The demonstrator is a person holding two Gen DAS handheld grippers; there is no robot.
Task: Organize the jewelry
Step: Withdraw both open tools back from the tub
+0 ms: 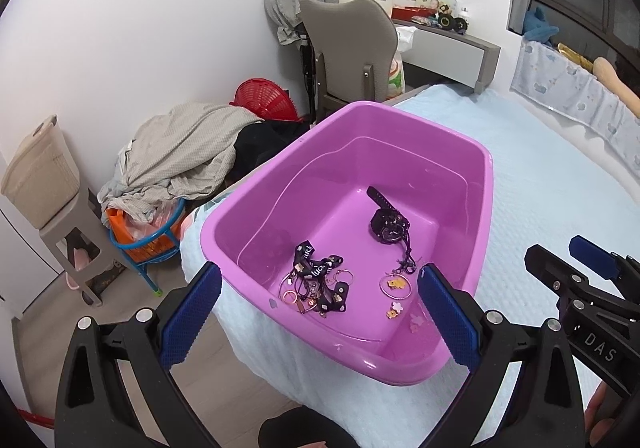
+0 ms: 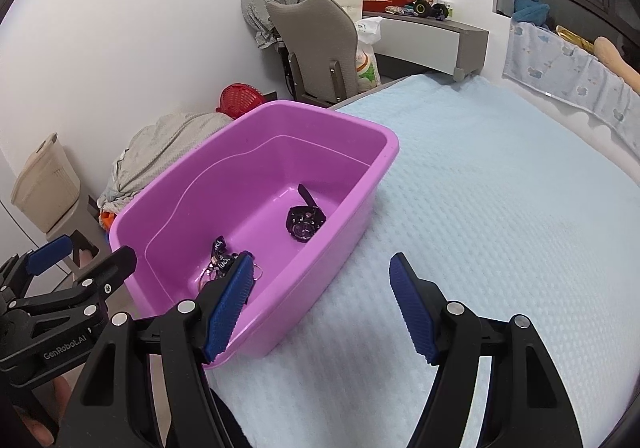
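Observation:
A pink plastic tub (image 1: 486, 183) sits at the corner of a bed. Inside lie a black watch (image 1: 386, 224), a tangle of black straps with gold rings and charms (image 1: 318, 282), a gold hoop with an orange charm (image 1: 396, 285) and small flower charms (image 1: 394, 310). My left gripper (image 1: 320, 288) is open and empty, held above the tub's near rim. My right gripper (image 2: 322, 276) is open and empty, over the tub's right wall (image 2: 384, 151) and the bed. The watch (image 2: 305, 224) and the strap tangle (image 2: 224, 260) also show in the right wrist view.
The bed has a light blue quilted cover (image 2: 500, 207). Past the bed stand a grey chair (image 1: 348, 47), a desk with toys (image 1: 452, 43), a red basket (image 1: 264, 99), a laundry pile (image 1: 180, 151), a beige hamper (image 1: 40, 171) and an orange crate (image 1: 140, 236).

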